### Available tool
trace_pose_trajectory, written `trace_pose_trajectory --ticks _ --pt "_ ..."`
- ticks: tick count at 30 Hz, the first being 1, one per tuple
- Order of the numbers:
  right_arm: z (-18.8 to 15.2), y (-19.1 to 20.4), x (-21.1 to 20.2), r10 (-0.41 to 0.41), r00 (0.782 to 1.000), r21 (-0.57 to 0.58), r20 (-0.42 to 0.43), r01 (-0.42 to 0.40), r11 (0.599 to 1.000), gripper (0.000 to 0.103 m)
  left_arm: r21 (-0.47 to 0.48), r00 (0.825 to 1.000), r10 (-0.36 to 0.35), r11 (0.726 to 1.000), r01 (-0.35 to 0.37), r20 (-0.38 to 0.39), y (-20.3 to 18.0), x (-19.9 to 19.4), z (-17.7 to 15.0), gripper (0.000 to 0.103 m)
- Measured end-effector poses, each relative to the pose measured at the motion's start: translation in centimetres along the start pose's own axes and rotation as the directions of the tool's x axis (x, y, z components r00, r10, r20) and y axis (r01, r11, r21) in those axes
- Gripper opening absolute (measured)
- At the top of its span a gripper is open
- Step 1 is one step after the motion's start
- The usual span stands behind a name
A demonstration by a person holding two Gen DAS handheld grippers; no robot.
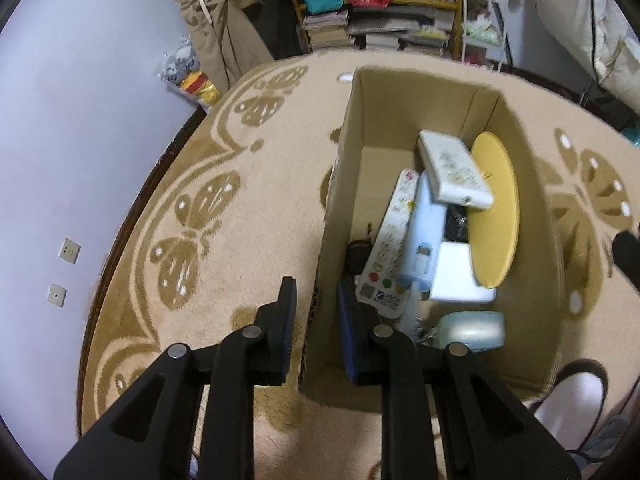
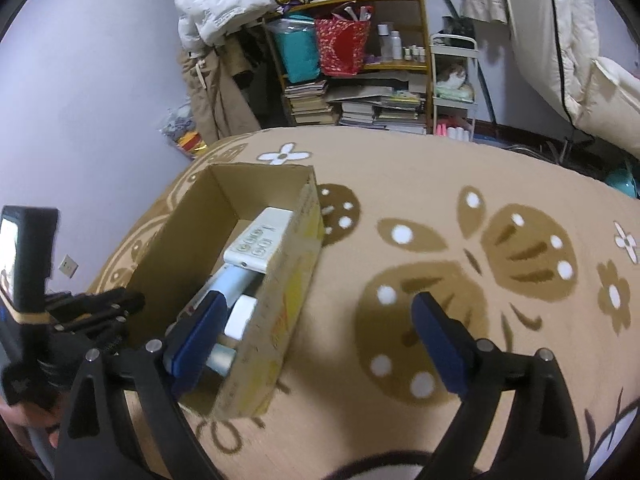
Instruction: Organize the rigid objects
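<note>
From the left wrist, one cardboard box (image 1: pixel 416 96) sits on the butterfly-patterned carpet (image 1: pixel 224 264). Inside lie one yellow disc (image 1: pixel 496 208), one white power strip (image 1: pixel 454 168), one long remote (image 1: pixel 390 248) and one pale blue case (image 1: pixel 472 330). The left gripper (image 1: pixel 316 304) straddles the box's near wall, jaws slightly apart, holding nothing.

From the right wrist, the right gripper (image 2: pixel 320 332) hangs over carpet beside the box, jaws wide open, empty.

Beige butterfly-patterned rug (image 2: pixel 440 184), cluttered bookshelf (image 2: pixel 360 92), white puffer jacket (image 2: pixel 220 0), perhaps plush toys (image 1: pixel 192 76) by wall
</note>
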State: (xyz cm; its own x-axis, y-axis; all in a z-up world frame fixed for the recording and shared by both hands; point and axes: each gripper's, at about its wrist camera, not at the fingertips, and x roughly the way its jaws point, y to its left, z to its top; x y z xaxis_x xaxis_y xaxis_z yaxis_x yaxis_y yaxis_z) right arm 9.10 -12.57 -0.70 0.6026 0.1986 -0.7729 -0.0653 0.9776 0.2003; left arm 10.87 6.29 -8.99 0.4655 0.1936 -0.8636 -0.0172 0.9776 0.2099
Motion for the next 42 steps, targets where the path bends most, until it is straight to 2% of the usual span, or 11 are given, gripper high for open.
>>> trace_pose_trajectory --ticks 2,5,10,13,16,19,22,31,36,42 --pt "-0.3 -0.2 -0.8 -0.005 1.0 0.002 0.008 0.005 1.0 0.098 0.008 0.999 0.001 1.0 -0.001 0.035 -0.1 -1.2 -0.1 0.029" --pt "-0.8 -0.5 -2.1 -0.026 0.999 -0.003 0.036 0.026 1.0 0.099 0.014 0.997 0.0 1.0 -0.001 0.083 -0.3 -2.9 -0.4 0.049" --pt "-1.2 -0.6 -4.4 -0.032 0.996 0.012 0.08 0.031 0.999 0.103 0.014 0.991 -0.011 1.0 0.009 0.134 -0.5 -5.1 -1.0 0.058" --pt "-1.7 -0.7 -5.9 -0.03 0.995 0.008 0.099 0.029 1.0 0.103 0.013 0.988 -0.013 1.0 0.011 0.153 -0.6 -6.1 -1.4 0.071" --pt "-2.1 -0.7 -7.2 -0.044 0.992 -0.004 0.119 0.045 0.999 0.103 0.027 0.983 -0.014 1.0 0.009 0.185 -0.7 -7.4 -1.9 0.078" --pt "-2.5 -1.1 -8.3 -0.044 0.992 -0.003 0.119 0.045 0.999 0.103 0.026 0.975 -0.023 0.999 0.018 0.222 -0.7 -8.9 -2.4 0.093" --pt "-3.1 -1.1 -9.4 -0.04 0.992 -0.007 0.123 0.041 0.999 0.103 0.017 0.962 -0.028 1.0 0.024 0.27 -0.6 -10.6 -3.0 0.101" --pt "-5.4 -1.3 -13.6 -0.042 0.979 -0.028 0.198 0.048 0.998 0.103 0.006 0.918 -0.021 1.0 0.02 0.397 -0.8 -15.5 -5.4 0.101" --pt "-6.5 -1.4 -16.3 -0.044 0.964 -0.029 0.263 0.054 0.998 0.103 -0.007 0.882 -0.017 1.0 0.023 0.472 -0.6 -18.0 -7.0 0.102" --pt "-8.0 -1.5 -17.2 -0.031 0.946 -0.062 0.322 0.054 0.997 0.103 -0.005 0.864 -0.029 0.999 0.037 0.503 -0.5 -19.1 -8.4 0.102"
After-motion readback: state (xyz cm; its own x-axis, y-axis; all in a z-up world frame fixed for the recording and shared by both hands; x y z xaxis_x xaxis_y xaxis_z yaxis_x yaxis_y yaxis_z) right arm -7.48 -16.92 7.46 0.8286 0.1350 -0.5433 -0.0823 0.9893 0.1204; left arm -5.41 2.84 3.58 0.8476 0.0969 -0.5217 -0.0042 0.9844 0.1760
